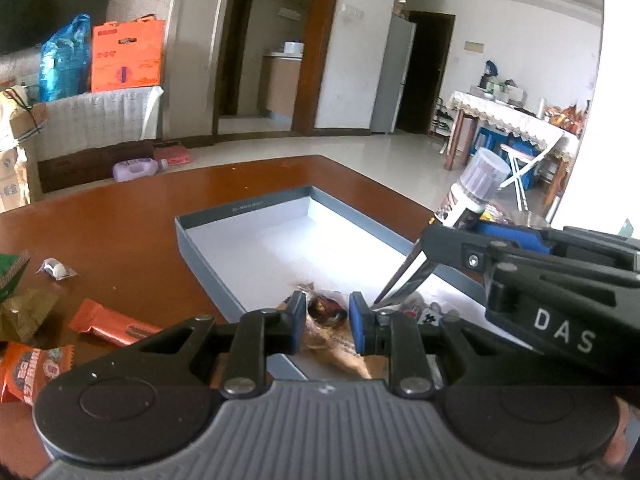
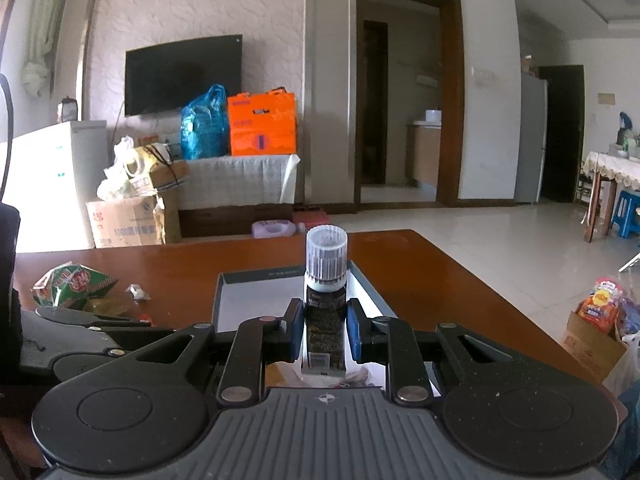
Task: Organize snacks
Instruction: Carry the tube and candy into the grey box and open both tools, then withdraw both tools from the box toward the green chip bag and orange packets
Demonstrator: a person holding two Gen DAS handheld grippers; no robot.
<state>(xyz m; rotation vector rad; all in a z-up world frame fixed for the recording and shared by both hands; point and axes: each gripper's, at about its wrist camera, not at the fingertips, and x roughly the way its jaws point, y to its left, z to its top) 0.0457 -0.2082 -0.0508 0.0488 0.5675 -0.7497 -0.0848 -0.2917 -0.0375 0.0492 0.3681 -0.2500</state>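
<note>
In the left wrist view, my left gripper (image 1: 328,320) is shut on a clear-wrapped brown snack (image 1: 326,314), low over the near corner of a shallow grey tray (image 1: 240,216) with a white floor. Another printed packet (image 1: 428,312) lies in the tray beside it. From the right, my right gripper (image 1: 460,226) reaches over the tray holding a dark spouted pouch (image 1: 404,280) with a ribbed white cap (image 1: 484,174). In the right wrist view, the right gripper (image 2: 325,328) is shut on that pouch (image 2: 325,320), which stands upright with its cap (image 2: 326,256) above the tray (image 2: 256,276).
Loose snacks lie on the brown table left of the tray: an orange bar (image 1: 108,326), a red-orange pack (image 1: 32,372), a gold packet (image 1: 24,312), a green bag (image 2: 72,284) and a small wrapped sweet (image 1: 56,270). A box of snacks (image 2: 596,320) sits on the floor to the right.
</note>
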